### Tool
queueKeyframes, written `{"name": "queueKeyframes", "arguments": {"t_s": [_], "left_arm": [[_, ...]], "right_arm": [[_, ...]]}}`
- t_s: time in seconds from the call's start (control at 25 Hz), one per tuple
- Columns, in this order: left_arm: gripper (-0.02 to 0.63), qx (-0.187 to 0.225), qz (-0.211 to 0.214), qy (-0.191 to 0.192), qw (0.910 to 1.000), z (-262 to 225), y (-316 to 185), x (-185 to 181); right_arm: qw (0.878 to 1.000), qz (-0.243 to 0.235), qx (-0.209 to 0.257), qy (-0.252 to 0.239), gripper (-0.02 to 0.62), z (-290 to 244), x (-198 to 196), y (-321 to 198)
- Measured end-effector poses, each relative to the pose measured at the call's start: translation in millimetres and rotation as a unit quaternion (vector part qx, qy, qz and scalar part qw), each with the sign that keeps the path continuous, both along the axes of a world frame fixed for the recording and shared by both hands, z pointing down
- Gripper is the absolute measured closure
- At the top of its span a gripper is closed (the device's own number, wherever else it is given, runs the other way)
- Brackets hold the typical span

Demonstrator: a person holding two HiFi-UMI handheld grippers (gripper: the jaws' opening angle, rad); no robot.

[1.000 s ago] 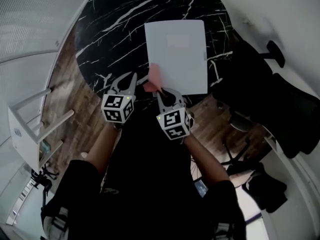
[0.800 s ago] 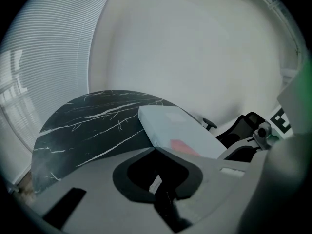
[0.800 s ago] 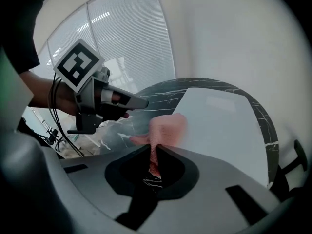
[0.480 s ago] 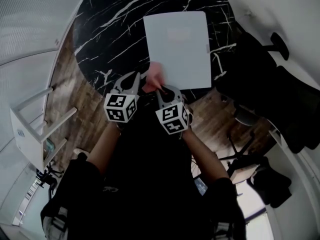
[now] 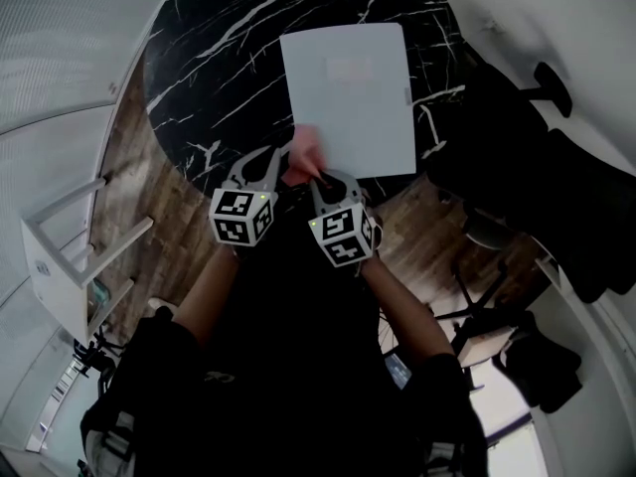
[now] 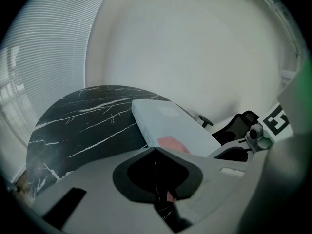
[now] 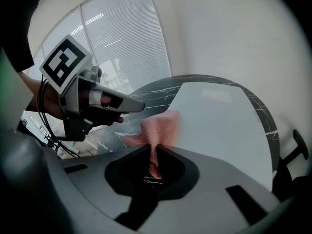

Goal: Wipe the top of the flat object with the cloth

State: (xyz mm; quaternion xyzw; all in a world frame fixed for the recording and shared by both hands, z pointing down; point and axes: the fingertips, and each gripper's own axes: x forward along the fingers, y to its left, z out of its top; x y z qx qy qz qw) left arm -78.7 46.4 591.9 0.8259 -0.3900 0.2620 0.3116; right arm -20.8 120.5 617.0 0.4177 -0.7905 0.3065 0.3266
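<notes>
A white flat rectangular object lies on the round black marble table. My right gripper is shut on a pink cloth, which hangs over the object's near left corner. In the right gripper view the cloth rises from between the jaws of that gripper and rests against the white object. My left gripper hovers just left of the cloth, over the table's near edge, jaws shut and empty. The left gripper view shows this gripper, the object and the cloth beyond it.
Black office chairs stand right of the table. A white frame stool stands on the wooden floor to the left. White curved walls and window blinds surround the table.
Both grippers have drawn slightly closer together at the object's near left corner. The cloth stays in the right gripper, over that corner.
</notes>
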Motion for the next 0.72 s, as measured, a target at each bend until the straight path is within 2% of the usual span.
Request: {"name": "queueKeyframes", "arguments": {"t_s": [0.72], "left_arm": [[0.607,-0.004,0.036,0.005,0.9993,-0.7,-7.5,40.3]], "right_arm": [[0.999,0.045,-0.009,0.001,0.569,-0.3,40.1,-5.9]]}}
